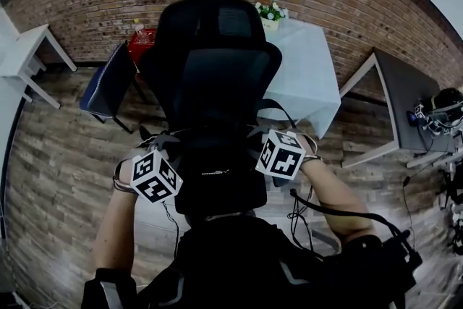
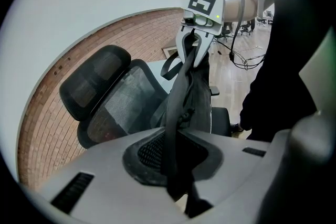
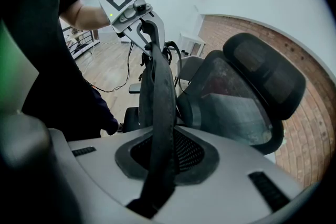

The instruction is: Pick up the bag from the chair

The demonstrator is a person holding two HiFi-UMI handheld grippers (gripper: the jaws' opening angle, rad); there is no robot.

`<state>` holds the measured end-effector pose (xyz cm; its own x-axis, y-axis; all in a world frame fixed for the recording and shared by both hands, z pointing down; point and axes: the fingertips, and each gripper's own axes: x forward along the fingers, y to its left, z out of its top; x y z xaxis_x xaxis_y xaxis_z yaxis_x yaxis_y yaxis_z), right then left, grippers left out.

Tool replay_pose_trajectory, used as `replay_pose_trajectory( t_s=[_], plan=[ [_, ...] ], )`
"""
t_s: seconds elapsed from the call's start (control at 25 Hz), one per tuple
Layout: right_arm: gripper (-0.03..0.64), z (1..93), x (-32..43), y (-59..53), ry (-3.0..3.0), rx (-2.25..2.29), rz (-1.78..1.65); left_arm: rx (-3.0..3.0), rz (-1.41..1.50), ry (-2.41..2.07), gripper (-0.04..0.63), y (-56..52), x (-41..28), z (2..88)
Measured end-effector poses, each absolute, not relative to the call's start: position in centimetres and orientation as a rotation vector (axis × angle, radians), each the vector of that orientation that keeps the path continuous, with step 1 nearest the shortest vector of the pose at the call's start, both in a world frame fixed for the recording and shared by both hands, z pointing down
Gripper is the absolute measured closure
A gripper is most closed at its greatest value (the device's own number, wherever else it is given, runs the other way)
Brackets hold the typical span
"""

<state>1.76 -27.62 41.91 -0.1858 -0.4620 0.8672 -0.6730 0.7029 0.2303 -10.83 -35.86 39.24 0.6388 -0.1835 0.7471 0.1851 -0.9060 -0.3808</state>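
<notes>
A black bag (image 1: 219, 183) hangs between my two grippers, in front of the black mesh office chair (image 1: 217, 61). In the left gripper view its dark strap (image 2: 178, 113) runs through my left gripper (image 2: 176, 178), which is shut on it, and the bag's body (image 2: 199, 94) hangs beyond. In the right gripper view my right gripper (image 3: 157, 178) is shut on another strap (image 3: 161, 97). Each gripper view shows the other gripper holding the bag's top: the right gripper (image 2: 195, 42) and the left gripper (image 3: 148, 34). Their marker cubes (image 1: 154, 176) (image 1: 281, 153) flank the bag.
Behind the chair stands a white-clothed table (image 1: 307, 79) with a flower pot (image 1: 271, 12). A blue panel (image 1: 108, 83) and a red object (image 1: 142, 44) are at its left, a dark desk (image 1: 409, 98) at right. Cables (image 1: 300, 210) hang by my right arm.
</notes>
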Motion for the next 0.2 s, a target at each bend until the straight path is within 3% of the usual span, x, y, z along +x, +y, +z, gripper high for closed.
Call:
replay_pose_trajectory(
  t_s=[0.2],
  plan=[
    [0.548,42.16,1.57,-27.59,-1.839,0.891,0.251,-2.425,-1.183,0.004,0.545,-35.89,-11.0,39.31]
  ],
)
